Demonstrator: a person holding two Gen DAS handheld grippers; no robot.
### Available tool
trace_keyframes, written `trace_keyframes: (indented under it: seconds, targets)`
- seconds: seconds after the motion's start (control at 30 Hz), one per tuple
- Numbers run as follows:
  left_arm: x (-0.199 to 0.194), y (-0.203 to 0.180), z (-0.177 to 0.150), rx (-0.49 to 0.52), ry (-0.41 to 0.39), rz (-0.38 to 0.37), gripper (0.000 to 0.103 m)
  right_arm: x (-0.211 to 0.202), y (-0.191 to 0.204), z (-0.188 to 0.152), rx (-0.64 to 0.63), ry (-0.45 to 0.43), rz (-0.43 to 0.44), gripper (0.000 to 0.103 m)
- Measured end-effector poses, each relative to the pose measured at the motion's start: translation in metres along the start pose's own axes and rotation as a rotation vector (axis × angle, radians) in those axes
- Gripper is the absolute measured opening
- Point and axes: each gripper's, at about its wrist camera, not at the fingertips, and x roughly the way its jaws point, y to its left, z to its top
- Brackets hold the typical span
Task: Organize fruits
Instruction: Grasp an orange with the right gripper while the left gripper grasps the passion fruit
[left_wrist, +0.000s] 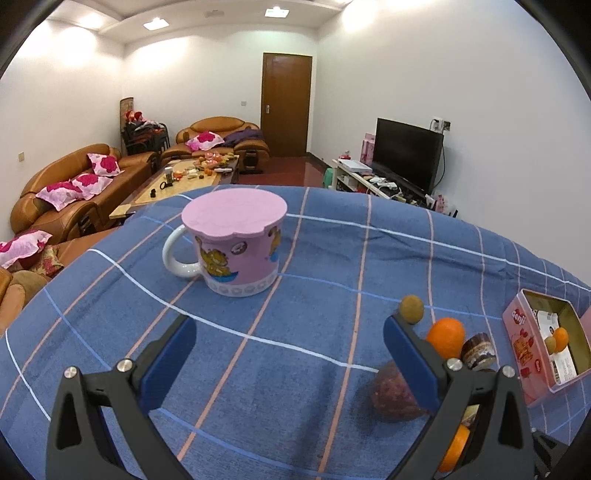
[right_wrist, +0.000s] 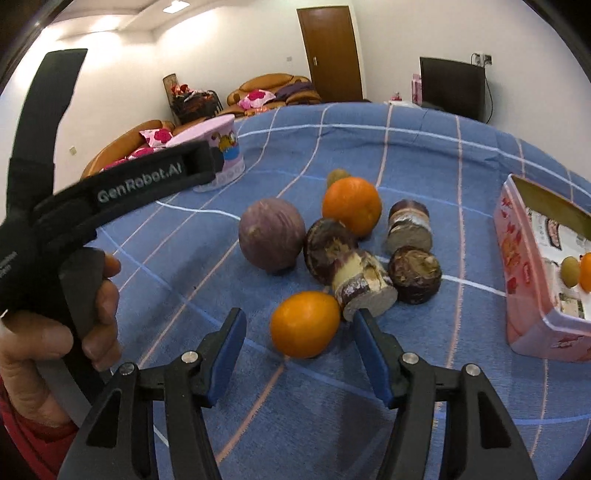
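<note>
"GenRobot.AI" on the black strap (right_wrist: 140, 184) of the left tool.

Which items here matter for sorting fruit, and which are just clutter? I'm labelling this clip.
For the job:
near orange
far orange
round purple fruit
small green-brown fruit
open pink tin box
open right gripper

Lying about:
lidded pink cartoon mug
cut brown cane pieces

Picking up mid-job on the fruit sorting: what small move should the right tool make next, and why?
Probably ease the right tool forward and shut on the near orange. It stands open, and that orange lies loose on the cloth just ahead between the fingers. The pink tin to the right already holds an orange and a small green fruit.
</note>
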Motion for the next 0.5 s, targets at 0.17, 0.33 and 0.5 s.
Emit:
trace_keyframes:
  seconds: [0.17,0.33,0.5]
  targets:
    - [0.002,0.000,-0.002,0.014,0.005,-0.011,0.103,0.008,-0.005,0.006,0.018,0.017,0.018,0.036]
    - [0.003,-0.005,-0.004,0.024,0.018,-0.061,0.103,-0.003,-0.005,-0.003,-0.020,0.015,0.033,0.035]
    - [0.008,-0.016,-0.008,0.070,0.044,-0.093,0.103,-0.028,-0.016,-0.009,-0.010,-0.063,0.041,0.035]
